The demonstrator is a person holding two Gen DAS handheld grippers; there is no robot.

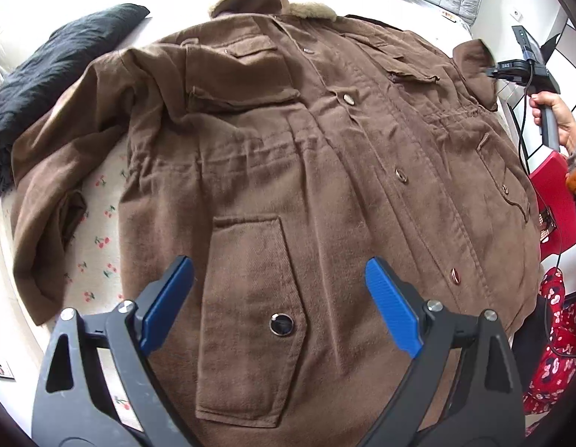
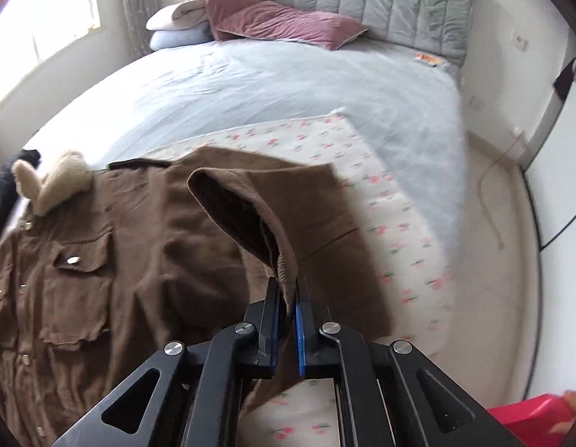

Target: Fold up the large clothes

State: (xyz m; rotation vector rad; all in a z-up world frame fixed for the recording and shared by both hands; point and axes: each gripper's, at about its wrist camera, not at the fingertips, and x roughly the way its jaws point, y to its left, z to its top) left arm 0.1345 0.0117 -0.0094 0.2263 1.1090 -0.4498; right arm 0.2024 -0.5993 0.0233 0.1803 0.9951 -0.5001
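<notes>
Sleeve fold on the brown jacket [image 1: 306, 171], spread front-up on the bed [image 2: 288, 74]

Right gripper [image 2: 288, 298] is clenched on the sleeve cuff [image 2: 284, 260]; carry it toward nine o'clock, flat across the chest. Left gripper [image 1: 280, 283] hovers released over the hem pocket [image 1: 250, 320].

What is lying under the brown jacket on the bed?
Under the brown jacket a white cherry-print cloth shows at its edges, over the pale blue bedcover. Anything beneath the jacket's body is covered.

Bright daylight floods in from the blown-out window [image 2: 45, 18] at upper left of the right wrist view, whose cherry-print sheet [image 2: 399, 231] smears with motion blur, while both fisheye views bend and darken at their corners.
</notes>
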